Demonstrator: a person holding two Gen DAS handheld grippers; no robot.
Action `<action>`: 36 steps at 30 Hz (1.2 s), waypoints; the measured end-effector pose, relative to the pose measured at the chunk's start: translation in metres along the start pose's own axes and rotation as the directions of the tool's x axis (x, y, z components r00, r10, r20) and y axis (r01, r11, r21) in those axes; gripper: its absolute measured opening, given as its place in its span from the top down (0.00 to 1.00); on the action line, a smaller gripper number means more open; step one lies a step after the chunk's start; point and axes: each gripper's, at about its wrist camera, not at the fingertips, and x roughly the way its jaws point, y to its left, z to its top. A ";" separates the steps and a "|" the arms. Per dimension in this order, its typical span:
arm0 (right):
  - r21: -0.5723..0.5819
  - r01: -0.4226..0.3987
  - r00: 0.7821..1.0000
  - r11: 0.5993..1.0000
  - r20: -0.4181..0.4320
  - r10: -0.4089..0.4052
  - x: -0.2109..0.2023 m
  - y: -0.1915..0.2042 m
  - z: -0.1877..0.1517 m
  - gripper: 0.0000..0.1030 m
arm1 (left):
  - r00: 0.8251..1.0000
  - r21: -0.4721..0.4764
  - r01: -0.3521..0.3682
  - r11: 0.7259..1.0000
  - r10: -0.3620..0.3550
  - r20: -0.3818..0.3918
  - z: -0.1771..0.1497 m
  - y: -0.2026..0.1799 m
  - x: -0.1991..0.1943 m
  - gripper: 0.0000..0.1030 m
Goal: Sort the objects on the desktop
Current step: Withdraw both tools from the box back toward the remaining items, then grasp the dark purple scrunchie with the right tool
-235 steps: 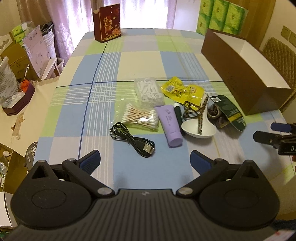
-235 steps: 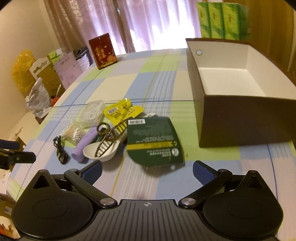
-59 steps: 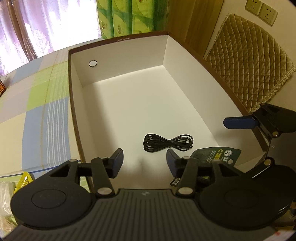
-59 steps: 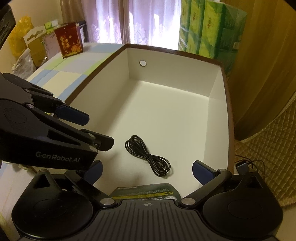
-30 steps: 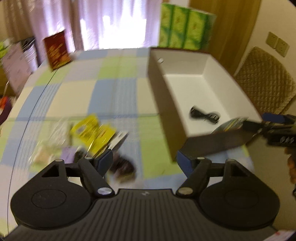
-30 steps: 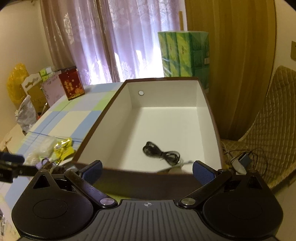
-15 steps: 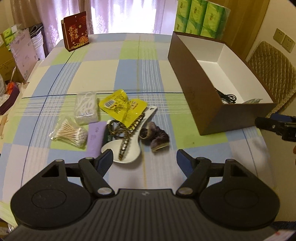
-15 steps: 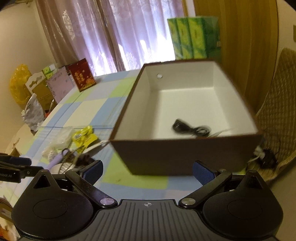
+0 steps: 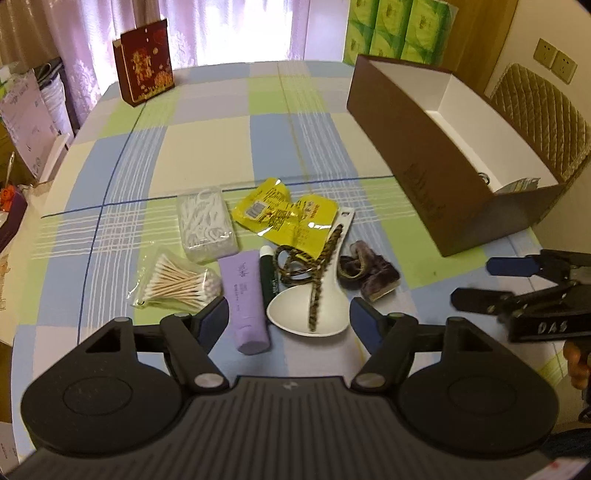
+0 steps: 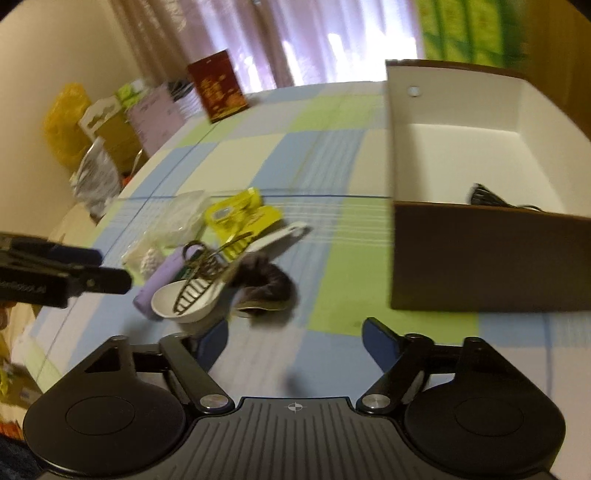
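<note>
A heap of small objects lies mid-table: a white spoon (image 9: 306,314) with a braided cord (image 9: 321,266) across it, a purple tube (image 9: 245,299), a bag of cotton swabs (image 9: 177,284), a floss-pick pack (image 9: 205,229), yellow packets (image 9: 284,218) and a dark scrunchie (image 9: 364,269). A brown box (image 9: 428,192) stands at the right; a black cable (image 10: 487,197) lies inside. My left gripper (image 9: 288,317) is open and empty, just short of the spoon. My right gripper (image 10: 295,339) is open and empty, near the scrunchie (image 10: 266,284).
A red gift bag (image 9: 144,77) stands at the far edge of the checked tablecloth (image 9: 221,140). Green tissue packs (image 9: 399,33) sit behind the box. A padded chair (image 9: 539,114) is at the right. Bags and boxes (image 10: 107,147) crowd the left side.
Both grippers have come back from the box to the heap. The cable and the green packet stay in the box. The left gripper has moved closer to the spoon.
</note>
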 end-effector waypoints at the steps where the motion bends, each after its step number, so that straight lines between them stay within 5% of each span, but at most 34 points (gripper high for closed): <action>1: -0.010 0.002 1.000 1.000 -0.005 -0.002 0.005 0.003 0.001 0.32 | 1.000 0.004 0.005 1.000 -0.005 -0.005 0.001 0.002 0.003 0.36; 16: -0.146 0.016 0.997 0.989 -0.067 -0.026 0.070 0.025 0.016 0.49 | 0.998 0.057 0.047 0.997 -0.045 -0.044 0.011 0.022 0.041 0.36; 18: -0.153 0.007 0.997 0.988 -0.072 -0.018 0.073 0.025 0.015 0.53 | 0.998 0.063 0.045 0.997 -0.042 -0.052 0.012 0.022 0.045 0.36; 21: -0.155 -0.011 0.997 0.988 -0.077 -0.001 0.072 0.026 0.014 0.72 | 0.997 0.080 0.049 0.996 -0.045 -0.056 0.014 0.022 0.050 0.36; 26: -0.113 0.001 0.995 0.994 -0.095 -0.011 0.064 0.019 0.010 0.83 | 0.997 0.125 0.064 0.990 -0.056 -0.061 0.018 0.015 0.058 0.36; 36: 0.050 0.105 0.988 0.993 -0.115 -0.099 0.028 -0.021 -0.010 0.83 | 0.993 0.200 0.098 0.975 -0.083 -0.081 0.022 0.003 0.077 0.36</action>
